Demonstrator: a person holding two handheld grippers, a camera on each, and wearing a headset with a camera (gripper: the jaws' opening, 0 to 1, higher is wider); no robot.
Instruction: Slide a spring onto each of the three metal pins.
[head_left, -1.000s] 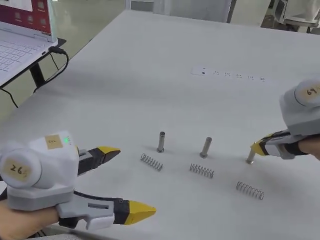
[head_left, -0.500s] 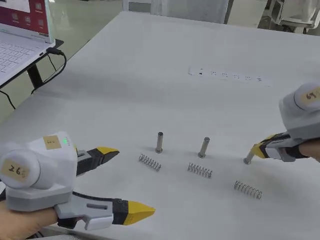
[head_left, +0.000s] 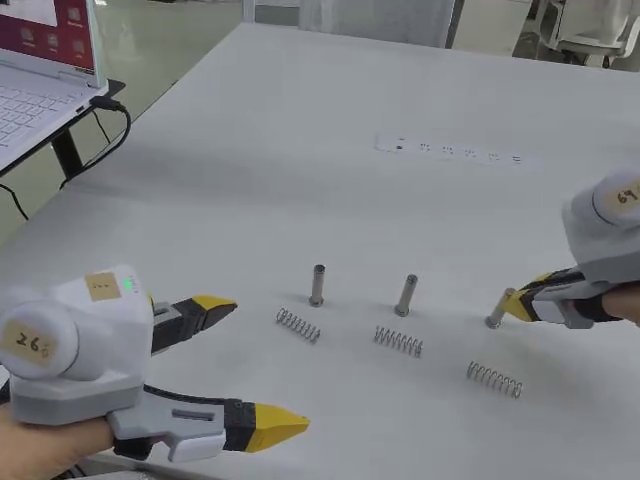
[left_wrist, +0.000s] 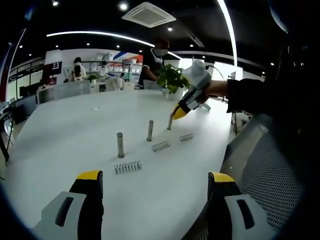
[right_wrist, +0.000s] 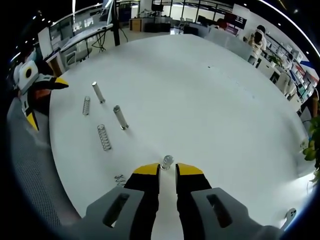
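The middle pin (head_left: 405, 296) is smooth grey metal with a dull satin sheen, like the left pin (head_left: 318, 285) and the right pin (head_left: 497, 312) flanking it. The springs (head_left: 398, 342) just in front of it are bright coiled wire. Under it the table (head_left: 300, 130) is smooth, matt white. The left gripper (head_left: 260, 365) and right gripper (right_wrist: 167, 171), either side of it, have matt pale-grey plastic shells, dark jaws with faintly shiny yellow tips, and paper labels.

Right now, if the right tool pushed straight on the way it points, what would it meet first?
The metal pin, standing at the very tips of the right tool, in line with the narrow gap between them. I can't tell whether they already touch it.
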